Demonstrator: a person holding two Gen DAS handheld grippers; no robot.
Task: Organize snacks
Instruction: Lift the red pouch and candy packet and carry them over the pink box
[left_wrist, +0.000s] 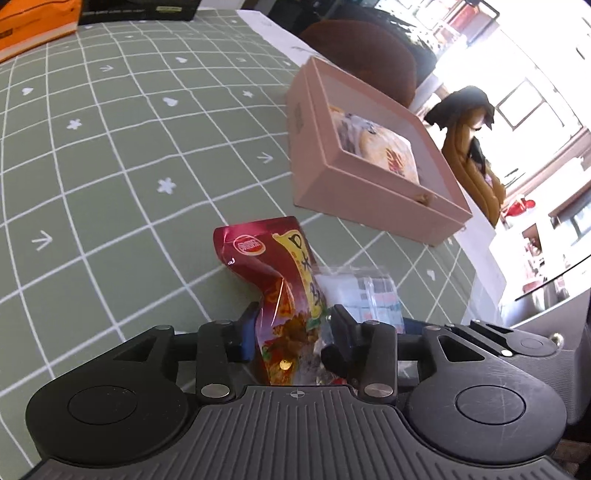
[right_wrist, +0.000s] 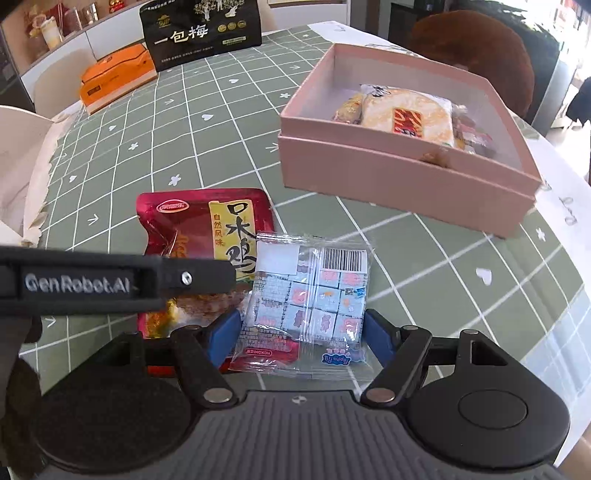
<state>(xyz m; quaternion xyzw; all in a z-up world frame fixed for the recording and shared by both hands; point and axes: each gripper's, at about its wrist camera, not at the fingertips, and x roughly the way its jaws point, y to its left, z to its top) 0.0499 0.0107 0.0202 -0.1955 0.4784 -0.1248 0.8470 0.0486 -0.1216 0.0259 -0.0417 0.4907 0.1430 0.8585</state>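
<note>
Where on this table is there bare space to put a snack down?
Free: the green cloth between the orange box, the red pouch and the pink box, and the strip right of the clear cube packet. Crowded: the pouch and packet overlap by both tools; the pink box's right side is filled.

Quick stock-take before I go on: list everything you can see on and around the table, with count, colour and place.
Foil snack pouch: one, dark red with a yellow label, on the cloth, between the left tongs' pads.
Clear packet of small wrapped cubes: one, pale blue and pink, beside the pouch, between the right tongs' pads.
Open cardboard box: one, pink, far right of the cloth, snacks inside.
Flat box: one, orange, far left edge.
Standing bag: one, black, far edge.
Checked tablecloth: one, green with white lines.
Left tongs: black, around the pouch.
Right tongs: black, blue pads either side of the packet.
</note>
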